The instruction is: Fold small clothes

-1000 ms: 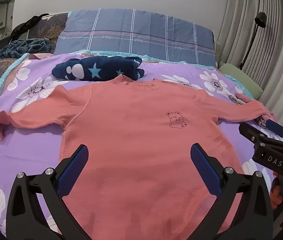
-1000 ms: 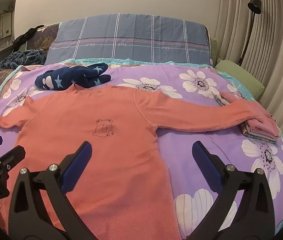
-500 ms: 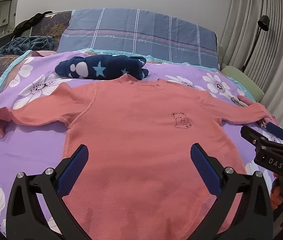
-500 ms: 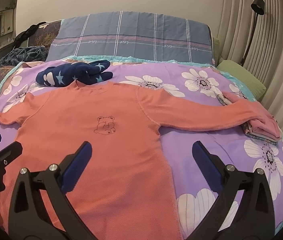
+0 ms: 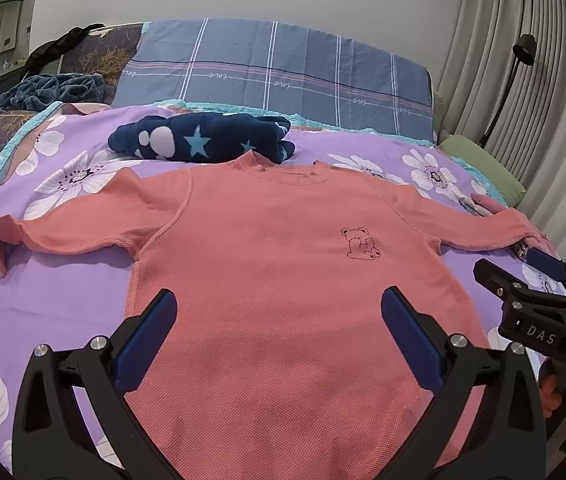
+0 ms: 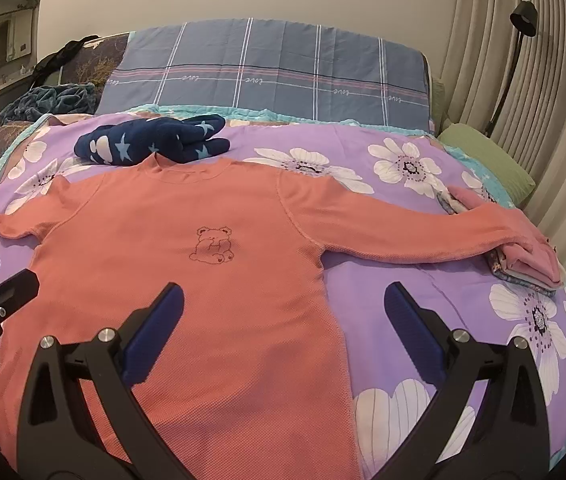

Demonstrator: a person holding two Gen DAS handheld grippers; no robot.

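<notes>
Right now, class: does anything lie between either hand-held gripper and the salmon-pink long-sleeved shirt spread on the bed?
Nothing visible does. Both the left hand-held gripper and the right hand-held gripper are open above the shirt's lower body. One sleeve end drapes over a folded stack of clothes, and navy star-print clothes lie at the collar.

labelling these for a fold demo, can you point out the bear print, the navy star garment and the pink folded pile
bear print (image 6: pixel 213 245), right wrist view, middle of the drawing
navy star garment (image 5: pixel 203 143), left wrist view, on its top
pink folded pile (image 6: pixel 533 254), right wrist view, top layer
</notes>
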